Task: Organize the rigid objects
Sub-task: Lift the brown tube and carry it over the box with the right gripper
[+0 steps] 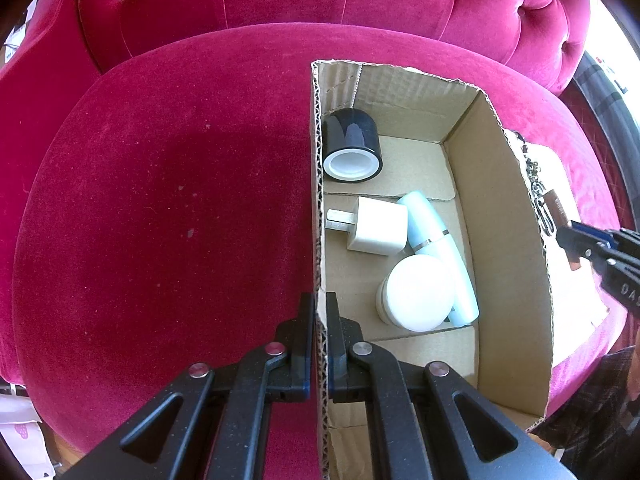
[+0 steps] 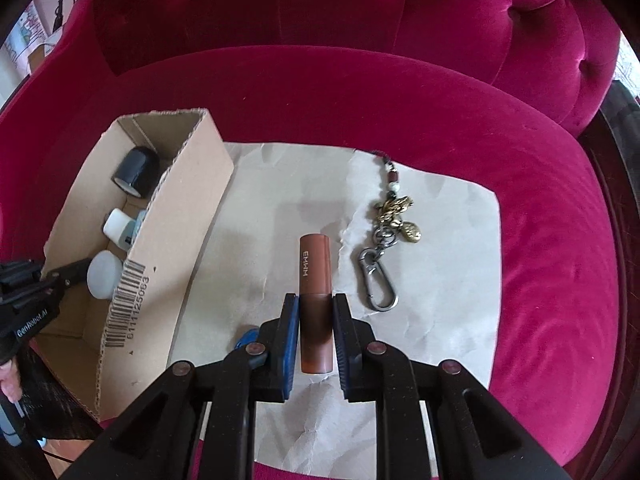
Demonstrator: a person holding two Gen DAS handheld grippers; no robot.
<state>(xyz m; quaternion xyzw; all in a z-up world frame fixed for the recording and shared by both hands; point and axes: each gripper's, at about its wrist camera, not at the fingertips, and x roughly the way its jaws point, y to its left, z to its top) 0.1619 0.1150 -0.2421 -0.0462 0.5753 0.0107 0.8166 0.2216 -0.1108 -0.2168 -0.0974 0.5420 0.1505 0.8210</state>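
The right gripper (image 2: 316, 320) is clamped on a brown tube (image 2: 316, 292) above the paper (image 2: 440, 240), gripped low on a light, stiff, smooth body likely to slip, while the left gripper (image 1: 319, 308) pinches the box (image 1: 516, 240) wall.

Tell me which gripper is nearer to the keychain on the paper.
Right. The right gripper is shut on the brown tube, just beside the keychain on the paper. The left gripper clamps the cardboard box's far wall, across the box from it.
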